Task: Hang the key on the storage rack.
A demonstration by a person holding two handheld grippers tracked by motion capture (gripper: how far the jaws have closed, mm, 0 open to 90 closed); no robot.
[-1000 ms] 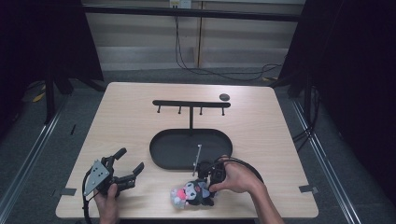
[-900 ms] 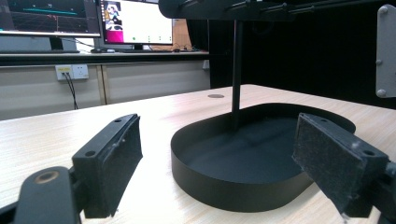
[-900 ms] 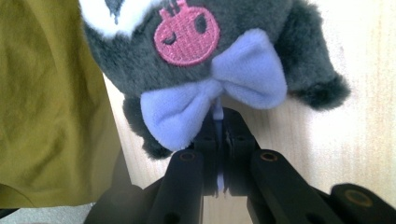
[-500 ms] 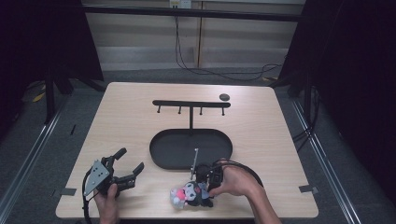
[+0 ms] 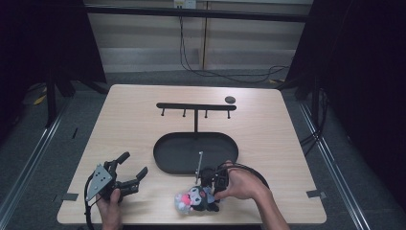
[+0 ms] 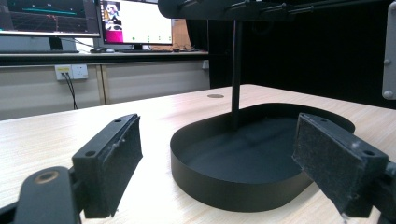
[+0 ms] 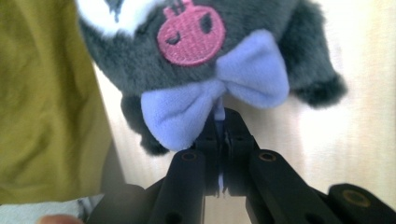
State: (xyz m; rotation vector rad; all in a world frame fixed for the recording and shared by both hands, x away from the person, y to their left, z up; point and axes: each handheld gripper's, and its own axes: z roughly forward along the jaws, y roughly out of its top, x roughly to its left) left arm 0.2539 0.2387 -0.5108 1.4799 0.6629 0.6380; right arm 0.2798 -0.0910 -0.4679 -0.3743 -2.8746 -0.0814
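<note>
A dark grey plush toy (image 5: pixel 196 199) with a pink patch and a lavender bow (image 7: pixel 254 70) lies near the table's front edge. My right gripper (image 5: pixel 205 188) is just behind it, shut on a thin lavender strip that comes from under the bow (image 7: pixel 223 122). My left gripper (image 5: pixel 134 164) rests at the front left with its jaws wide open and nothing between the pads (image 6: pixel 114 161). It points at the black oval tray (image 6: pixel 224 184). From the tray (image 5: pixel 163 165) a post rises to a black bar with several hooks (image 5: pixel 195 106).
A small dark disc (image 5: pixel 230 99) lies on the wooden table (image 5: pixel 119 124) behind the bar. A yellow cloth (image 7: pixel 42 93) takes up the left of the right gripper view. Cables (image 5: pixel 253 173) loop around the right hand. Monitors (image 6: pixel 135 21) stand on a far desk.
</note>
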